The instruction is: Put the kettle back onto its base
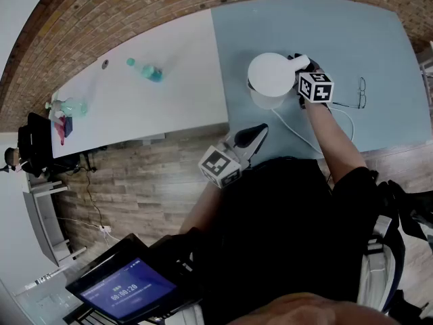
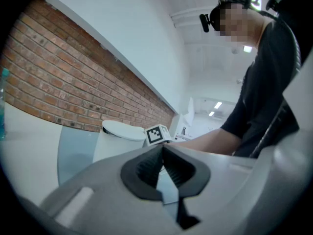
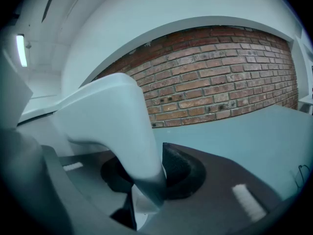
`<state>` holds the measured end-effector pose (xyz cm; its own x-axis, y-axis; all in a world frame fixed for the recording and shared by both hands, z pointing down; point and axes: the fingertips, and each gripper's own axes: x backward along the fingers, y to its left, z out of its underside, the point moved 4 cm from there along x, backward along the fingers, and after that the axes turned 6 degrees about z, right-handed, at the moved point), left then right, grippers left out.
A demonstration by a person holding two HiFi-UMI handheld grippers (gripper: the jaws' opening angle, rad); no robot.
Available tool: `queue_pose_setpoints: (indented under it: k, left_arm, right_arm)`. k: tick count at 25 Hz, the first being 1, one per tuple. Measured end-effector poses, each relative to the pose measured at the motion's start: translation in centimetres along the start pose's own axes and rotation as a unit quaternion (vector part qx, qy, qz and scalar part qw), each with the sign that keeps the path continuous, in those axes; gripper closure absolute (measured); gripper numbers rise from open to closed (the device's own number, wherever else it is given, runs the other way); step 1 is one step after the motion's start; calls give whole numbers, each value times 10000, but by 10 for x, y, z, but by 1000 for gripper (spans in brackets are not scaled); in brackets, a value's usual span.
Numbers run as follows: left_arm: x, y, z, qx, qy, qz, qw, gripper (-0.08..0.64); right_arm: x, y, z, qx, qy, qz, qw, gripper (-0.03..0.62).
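Note:
The white kettle (image 1: 269, 78) stands on the blue-grey table (image 1: 379, 39), its round lid facing up. My right gripper (image 1: 298, 68) is shut on the kettle's handle (image 3: 115, 126), which fills the space between its jaws in the right gripper view. A white cord (image 1: 292, 127) runs out from under the kettle; the base itself is hidden. My left gripper (image 1: 261, 130) hovers at the table's front edge, short of the kettle, jaws shut on nothing. In the left gripper view the kettle (image 2: 113, 141) shows beyond the closed left gripper (image 2: 163, 150).
A pair of glasses (image 1: 360, 92) lies on the blue-grey table to the right of the kettle. The adjoining white table (image 1: 155, 107) holds a green bottle (image 1: 145, 70) and more items at its far left. A tablet (image 1: 127, 290) sits low on the left.

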<state>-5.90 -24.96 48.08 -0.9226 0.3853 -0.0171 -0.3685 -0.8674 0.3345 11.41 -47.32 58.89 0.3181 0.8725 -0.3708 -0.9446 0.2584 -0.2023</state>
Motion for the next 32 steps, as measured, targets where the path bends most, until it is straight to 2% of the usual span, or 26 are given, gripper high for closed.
queue_pose_setpoints:
  k: [10, 22, 28, 32]
  left_arm:
    - [0, -2, 1, 13, 11, 9, 10000, 555]
    - [-3, -1, 5, -4, -13, 3, 10000, 555]
    - [1, 0, 4, 28, 70, 30, 10000, 555]
    - [3, -2, 3, 38, 50, 19, 10000, 555]
  right_arm:
    - [-2, 3, -1, 236, 16, 97, 9997, 492]
    - [-4, 0, 2, 393, 68, -11, 9992, 503]
    - [-8, 4, 1, 409, 227, -199, 9987, 478]
    - [-3, 4, 10, 496, 290, -243, 9981, 435]
